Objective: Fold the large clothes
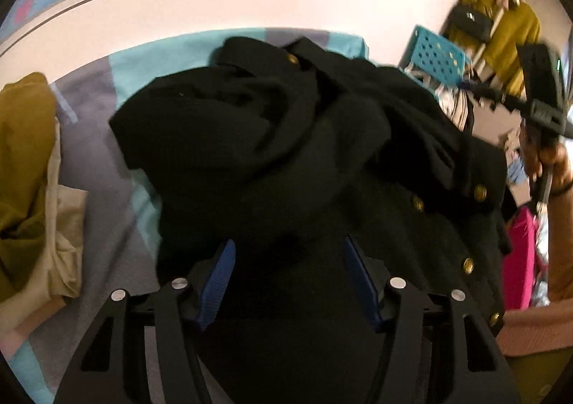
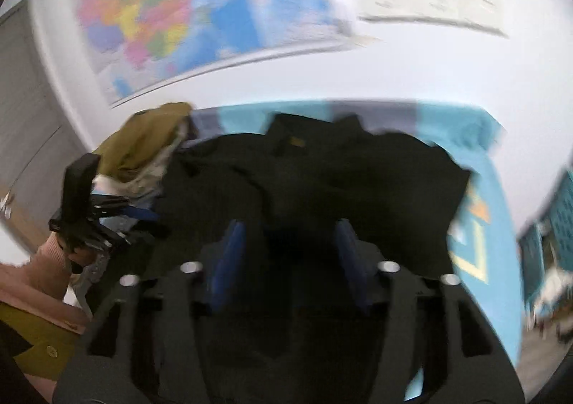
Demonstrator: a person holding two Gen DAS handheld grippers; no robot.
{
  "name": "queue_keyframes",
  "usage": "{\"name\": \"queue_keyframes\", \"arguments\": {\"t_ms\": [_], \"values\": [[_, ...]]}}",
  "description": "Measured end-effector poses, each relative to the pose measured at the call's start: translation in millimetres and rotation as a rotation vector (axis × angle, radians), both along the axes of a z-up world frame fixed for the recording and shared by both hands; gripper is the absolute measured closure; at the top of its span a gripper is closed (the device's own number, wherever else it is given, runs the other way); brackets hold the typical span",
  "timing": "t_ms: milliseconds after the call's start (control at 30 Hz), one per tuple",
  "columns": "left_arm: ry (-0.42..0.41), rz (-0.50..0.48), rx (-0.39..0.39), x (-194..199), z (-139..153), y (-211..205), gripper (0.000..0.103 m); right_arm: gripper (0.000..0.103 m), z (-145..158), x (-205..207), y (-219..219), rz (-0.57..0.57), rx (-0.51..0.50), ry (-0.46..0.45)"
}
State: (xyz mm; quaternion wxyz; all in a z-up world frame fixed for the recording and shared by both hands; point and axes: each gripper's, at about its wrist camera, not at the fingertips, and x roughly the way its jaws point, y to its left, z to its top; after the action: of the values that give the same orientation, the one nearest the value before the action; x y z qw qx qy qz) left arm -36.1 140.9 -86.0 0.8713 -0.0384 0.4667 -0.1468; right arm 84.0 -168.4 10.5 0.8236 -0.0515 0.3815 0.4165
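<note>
The black coat (image 1: pixel 286 153) lies crumpled and unfolded on the bed (image 1: pixel 107 196), so folding seems barely begun, with left gripper (image 1: pixel 288 282) and right gripper (image 2: pixel 290 257) both spread, holding nothing.

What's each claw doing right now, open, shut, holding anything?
Left claw: open, blue pads apart above the crumpled black gold-buttoned coat, gripping nothing.
Right claw: open, pads apart over the same coat, gripping nothing; view blurred.
</note>
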Motion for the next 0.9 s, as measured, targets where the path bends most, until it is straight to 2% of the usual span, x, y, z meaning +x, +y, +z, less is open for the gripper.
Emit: {"name": "queue_keyframes", "arguments": {"t_ms": [67,133,233,300,333,367,433,467,533,567,633,667,700,800,833,900], "values": [[0.007,0.016,0.016,-1,-4,-2,0.044,0.048,1,-4,38,0.098,-0.005,-0.028],[-0.013,0.024,0.000,-4,-1,1,0.046,0.048,-1,-9,88,0.209,-0.020,-0.045],[-0.109,0.023,-0.049,-17,17,11,0.043,0.047,-10,-15,148,0.332,-0.079,-0.048],[-0.170,0.035,-0.076,-22,25,20,0.033,0.047,-21,-21,190,0.408,-0.157,-0.077],[-0.199,0.046,-0.079,-23,26,27,0.032,0.047,-25,-23,201,0.430,-0.180,-0.084],[-0.203,0.062,-0.078,-21,24,31,0.032,0.047,-31,-24,217,0.451,-0.214,-0.089],[-0.147,0.107,-0.065,-8,10,39,0.034,0.047,-37,-26,233,0.475,-0.236,-0.077],[-0.122,0.113,-0.067,-3,3,41,0.038,0.047,-42,-26,241,0.485,-0.253,-0.067],[-0.097,0.111,-0.065,2,-8,41,0.039,0.047,-53,-26,254,0.493,-0.310,-0.080],[-0.097,0.107,-0.046,2,-9,40,0.041,0.049,-61,-27,260,0.502,-0.360,-0.097],[-0.101,0.100,-0.014,2,-8,35,0.046,0.069,-68,-26,267,0.503,-0.398,-0.125],[-0.097,0.101,-0.010,1,-8,36,0.048,0.083,-66,-24,269,0.514,-0.400,-0.124],[-0.093,0.101,-0.016,1,-8,37,0.050,0.093,-60,-19,269,0.497,-0.376,-0.114],[-0.087,0.101,-0.036,0,-10,38,0.056,0.098,-29,12,265,0.437,-0.214,-0.021],[-0.090,0.099,-0.042,-2,-9,38,0.057,0.099,-22,21,265,0.413,-0.184,-0.005],[-0.093,0.086,-0.051,-2,-9,37,0.062,0.099,-19,50,264,0.352,-0.108,0.089]]}}
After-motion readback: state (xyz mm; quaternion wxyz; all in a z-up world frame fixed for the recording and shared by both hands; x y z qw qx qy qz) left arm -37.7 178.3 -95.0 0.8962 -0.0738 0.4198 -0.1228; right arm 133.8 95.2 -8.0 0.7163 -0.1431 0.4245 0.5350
